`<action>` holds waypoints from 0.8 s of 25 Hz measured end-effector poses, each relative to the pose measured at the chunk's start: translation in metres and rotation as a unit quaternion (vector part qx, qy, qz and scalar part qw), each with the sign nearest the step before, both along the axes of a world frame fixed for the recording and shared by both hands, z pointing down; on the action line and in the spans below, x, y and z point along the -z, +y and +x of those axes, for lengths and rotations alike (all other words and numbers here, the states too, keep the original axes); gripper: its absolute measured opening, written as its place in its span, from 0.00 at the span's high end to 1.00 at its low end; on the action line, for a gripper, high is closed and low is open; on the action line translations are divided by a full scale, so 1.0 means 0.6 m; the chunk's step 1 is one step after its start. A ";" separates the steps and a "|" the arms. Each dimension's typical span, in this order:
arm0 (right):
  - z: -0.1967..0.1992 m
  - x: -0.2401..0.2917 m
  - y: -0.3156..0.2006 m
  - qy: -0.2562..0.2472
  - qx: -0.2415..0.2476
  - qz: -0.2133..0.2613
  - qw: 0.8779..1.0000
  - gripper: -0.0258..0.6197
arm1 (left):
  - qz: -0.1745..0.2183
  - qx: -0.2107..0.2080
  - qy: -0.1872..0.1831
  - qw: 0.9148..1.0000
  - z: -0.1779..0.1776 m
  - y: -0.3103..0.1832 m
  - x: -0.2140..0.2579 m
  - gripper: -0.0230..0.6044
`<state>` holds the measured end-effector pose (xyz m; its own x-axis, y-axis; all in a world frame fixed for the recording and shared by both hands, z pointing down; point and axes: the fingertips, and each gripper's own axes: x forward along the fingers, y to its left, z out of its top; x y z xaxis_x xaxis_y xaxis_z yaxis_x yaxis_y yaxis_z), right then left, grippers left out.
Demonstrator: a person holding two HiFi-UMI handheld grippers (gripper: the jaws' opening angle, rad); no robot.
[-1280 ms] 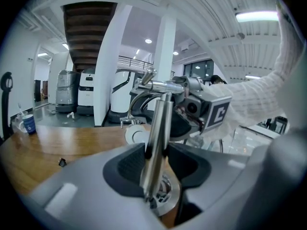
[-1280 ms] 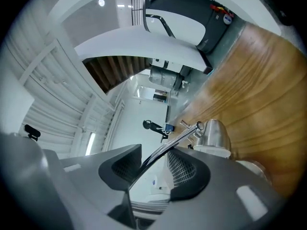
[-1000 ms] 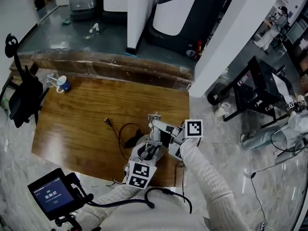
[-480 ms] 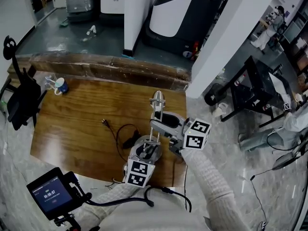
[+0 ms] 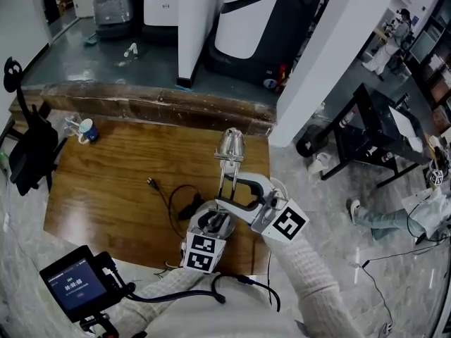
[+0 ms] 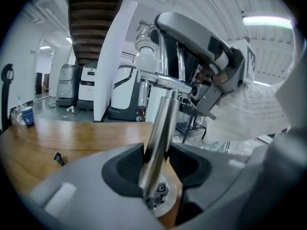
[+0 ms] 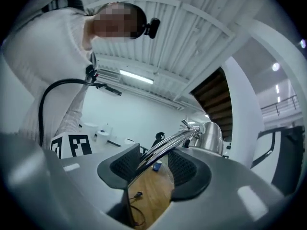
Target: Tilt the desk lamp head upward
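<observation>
A chrome desk lamp stands near the wooden table's [image 5: 106, 189] front right corner. Its head [image 5: 230, 145] is raised above twin arm rods [image 5: 225, 174]. My left gripper [image 5: 217, 224] is low at the round base [image 5: 204, 217], and the upright post [image 6: 158, 128] stands between its opening jaws with no firm press showing. My right gripper [image 5: 236, 192] straddles the arm rods [image 7: 168, 150] below the head [image 7: 211, 138]. Its jaws are opening too: the rods lie along one pad and a gap shows at the other.
The lamp's black cable and plug [image 5: 176, 196] loop left of the base. A blue and white cup [image 5: 88, 127] stands at the far left corner, beside a black chair [image 5: 32, 146]. The table's right edge [image 5: 271, 210] is close to the lamp. A timer screen [image 5: 74, 284] sits bottom left.
The lamp's arm and head have swung up from low beside the right gripper to nearly upright. The right gripper has followed, and its marker cube has dropped lower right. The left gripper stayed at the base.
</observation>
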<state>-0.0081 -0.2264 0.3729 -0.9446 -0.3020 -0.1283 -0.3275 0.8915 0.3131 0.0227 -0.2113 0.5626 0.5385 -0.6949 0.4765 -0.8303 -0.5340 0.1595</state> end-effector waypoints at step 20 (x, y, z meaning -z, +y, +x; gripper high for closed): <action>0.005 -0.011 0.025 0.017 -0.017 0.053 0.998 0.68 | -0.012 -0.005 0.007 1.000 0.003 -0.002 -0.010 0.70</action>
<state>-0.0050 -0.2117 0.3797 -0.9385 -0.3204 -0.1288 -0.3445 0.8415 0.4162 0.0246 -0.2122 0.5686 0.5531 -0.6774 0.4849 -0.8219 -0.5390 0.1845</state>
